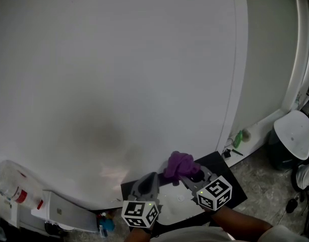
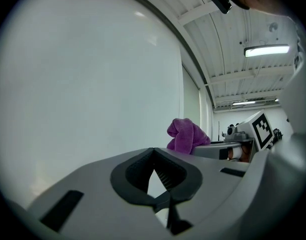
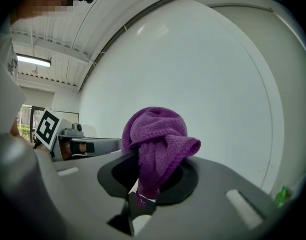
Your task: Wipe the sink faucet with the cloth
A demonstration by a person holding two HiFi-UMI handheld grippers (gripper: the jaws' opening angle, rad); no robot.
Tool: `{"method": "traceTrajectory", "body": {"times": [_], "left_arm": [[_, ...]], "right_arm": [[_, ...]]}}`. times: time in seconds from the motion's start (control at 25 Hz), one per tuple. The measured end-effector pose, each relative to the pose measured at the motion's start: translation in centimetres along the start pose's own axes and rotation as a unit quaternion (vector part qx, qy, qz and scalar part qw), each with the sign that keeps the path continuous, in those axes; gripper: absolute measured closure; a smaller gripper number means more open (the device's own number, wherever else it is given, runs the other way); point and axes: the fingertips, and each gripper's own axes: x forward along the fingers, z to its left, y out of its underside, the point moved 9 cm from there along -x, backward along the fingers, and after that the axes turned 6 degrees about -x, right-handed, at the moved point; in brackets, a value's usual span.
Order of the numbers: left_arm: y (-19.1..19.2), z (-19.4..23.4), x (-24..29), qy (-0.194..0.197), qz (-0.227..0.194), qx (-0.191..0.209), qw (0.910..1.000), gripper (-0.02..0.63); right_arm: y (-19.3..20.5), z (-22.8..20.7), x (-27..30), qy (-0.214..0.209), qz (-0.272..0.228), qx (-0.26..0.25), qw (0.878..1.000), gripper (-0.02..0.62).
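Right tongs (image 3: pixel 143 186) pinch cloth (image 3: pixel 157 134); left tongs (image 2: pixel 161 186) closed; wall (image 1: pixel 119 59) ahead.

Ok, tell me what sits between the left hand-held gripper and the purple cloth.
Nothing: the stretch from the left hand-held gripper to the purple cloth is bare in the head view, white wall behind.
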Motion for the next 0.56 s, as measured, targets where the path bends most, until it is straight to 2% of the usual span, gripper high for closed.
{"method": "traceTrajectory", "body": {"times": [0.56], "left_arm": [[0.5, -0.4, 1.3, 0.006, 0.010, 0.001, 0.9999, 0.598]], "right_arm": [[-0.1, -1.0, -0.1, -0.001, -0.001, 0.005, 1.000, 0.532]]}}
